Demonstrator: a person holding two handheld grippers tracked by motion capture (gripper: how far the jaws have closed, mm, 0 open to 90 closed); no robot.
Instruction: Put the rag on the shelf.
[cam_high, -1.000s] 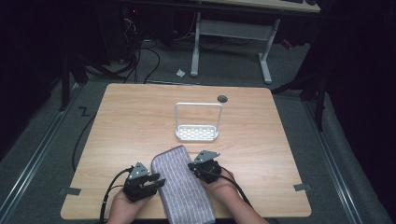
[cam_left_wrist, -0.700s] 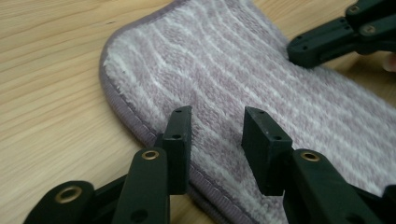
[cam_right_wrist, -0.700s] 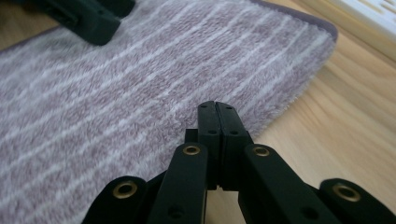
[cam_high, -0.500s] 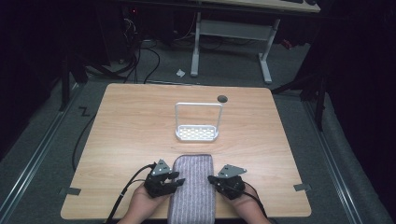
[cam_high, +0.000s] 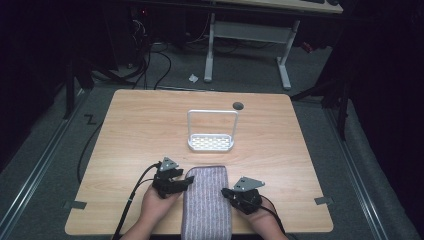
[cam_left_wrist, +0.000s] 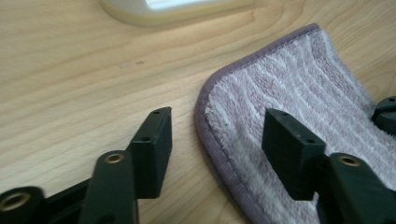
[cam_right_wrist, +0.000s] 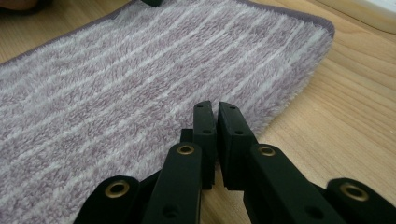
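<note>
The towel (cam_high: 206, 202), a folded purple-and-white striped cloth, lies flat at the near edge of the table (cam_high: 130, 130), squarely between the person's two hands. It sits straighter than a second ago, when it lay slanted with its far end tipped toward the left, and it has slid nearer the person, so its near end now meets the table's edge. The left tool (cam_high: 181, 181) hangs just off the towel's far left corner with its jaws spread wide; in the left gripper view the tool (cam_left_wrist: 212, 140) straddles the towel's (cam_left_wrist: 299, 107) purple hem, one jaw over bare wood and the other over the pile, gripping nothing. The right tool (cam_high: 229, 192) has dropped back toward the person since the earlier frames and now rests beside the towel's right edge. In the right gripper view the tool (cam_right_wrist: 216, 119) has its jaws pressed together with only a thin slit between them, their tips over the towel's (cam_right_wrist: 140, 84) fringe, and it cannot be told whether any cloth is caught there. Well beyond the towel, near the middle of the table, stands a small white rack (cam_high: 211, 141) with a tall wire handle and a perforated tray, in the same spot as before.
</note>
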